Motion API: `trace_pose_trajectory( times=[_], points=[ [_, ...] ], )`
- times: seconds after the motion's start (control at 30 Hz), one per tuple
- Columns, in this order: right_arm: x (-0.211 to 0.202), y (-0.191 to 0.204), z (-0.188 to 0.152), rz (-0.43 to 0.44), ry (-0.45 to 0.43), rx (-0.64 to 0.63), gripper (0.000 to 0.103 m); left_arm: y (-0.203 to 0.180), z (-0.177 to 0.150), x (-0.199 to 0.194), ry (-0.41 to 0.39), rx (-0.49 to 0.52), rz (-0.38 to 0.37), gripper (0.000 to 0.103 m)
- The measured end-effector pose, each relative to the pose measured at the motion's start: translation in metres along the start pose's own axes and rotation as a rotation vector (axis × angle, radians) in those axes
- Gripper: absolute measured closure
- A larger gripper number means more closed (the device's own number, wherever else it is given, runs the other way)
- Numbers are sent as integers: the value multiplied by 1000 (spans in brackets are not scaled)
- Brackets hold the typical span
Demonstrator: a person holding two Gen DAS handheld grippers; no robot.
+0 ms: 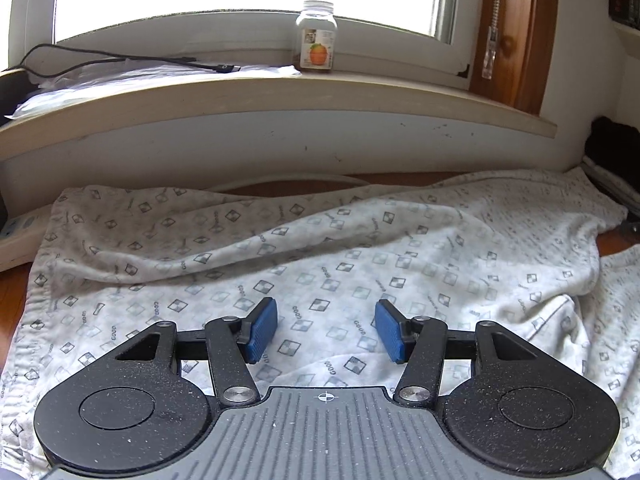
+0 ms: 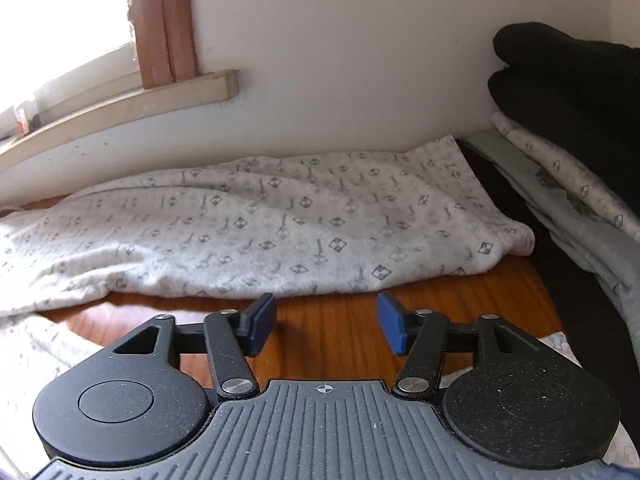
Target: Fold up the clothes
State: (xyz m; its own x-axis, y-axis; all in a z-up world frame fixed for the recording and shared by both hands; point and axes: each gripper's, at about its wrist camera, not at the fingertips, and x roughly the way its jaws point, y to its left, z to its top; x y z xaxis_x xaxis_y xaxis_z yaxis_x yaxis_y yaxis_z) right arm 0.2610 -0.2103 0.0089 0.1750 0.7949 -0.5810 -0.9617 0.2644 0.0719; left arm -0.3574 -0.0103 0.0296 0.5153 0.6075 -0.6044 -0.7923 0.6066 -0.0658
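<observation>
Left claw (image 1: 326, 330): blue pads spread apart, nothing between them, hovering low over the patterned garment (image 1: 320, 264). Right claw (image 2: 326, 326): pads likewise spread, gripping nothing, poised over bare wooden surface (image 2: 332, 344) just short of the garment's near edge (image 2: 280, 224).

The garment, white with a small checked-diamond print, lies spread across the surface, rumpled, with a long ridge running across its middle. One side ends in a hemmed edge at the left of the left wrist view; its other end reaches toward the wall in the right wrist view. It looks like a pair of trousers or pyjama bottoms, though the wrinkles make that uncertain.

Beyond, to the right: a stack of folded clothes (image 2: 572, 184) with a dark item on top. Farther back: a windowsill (image 1: 280, 96) carrying a jar (image 1: 316, 38) and a black cable (image 1: 120, 58).

Judged step: between grasps, before a fold. Next move calls for each claw to descend on an edge or corner, close on one layer, then lift and carry it across.
</observation>
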Motion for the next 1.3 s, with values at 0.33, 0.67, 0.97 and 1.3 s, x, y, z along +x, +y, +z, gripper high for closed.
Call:
trace_pose_trajectory(
  times=[0.33,0.67,0.97,1.3],
  points=[
    [23,63,36,61,-48,-107,45,-9,-2,-3,12,34,25,37],
    [40,96,34,111,-26,-193,38,31,32,-18,-50,5,72,25],
    [42,101,32,78,-9,-217,37,123,78,14,-67,-12,304,25],
    [44,97,34,101,2,-195,36,132,76,53,13,160,423,84]
  ],
)
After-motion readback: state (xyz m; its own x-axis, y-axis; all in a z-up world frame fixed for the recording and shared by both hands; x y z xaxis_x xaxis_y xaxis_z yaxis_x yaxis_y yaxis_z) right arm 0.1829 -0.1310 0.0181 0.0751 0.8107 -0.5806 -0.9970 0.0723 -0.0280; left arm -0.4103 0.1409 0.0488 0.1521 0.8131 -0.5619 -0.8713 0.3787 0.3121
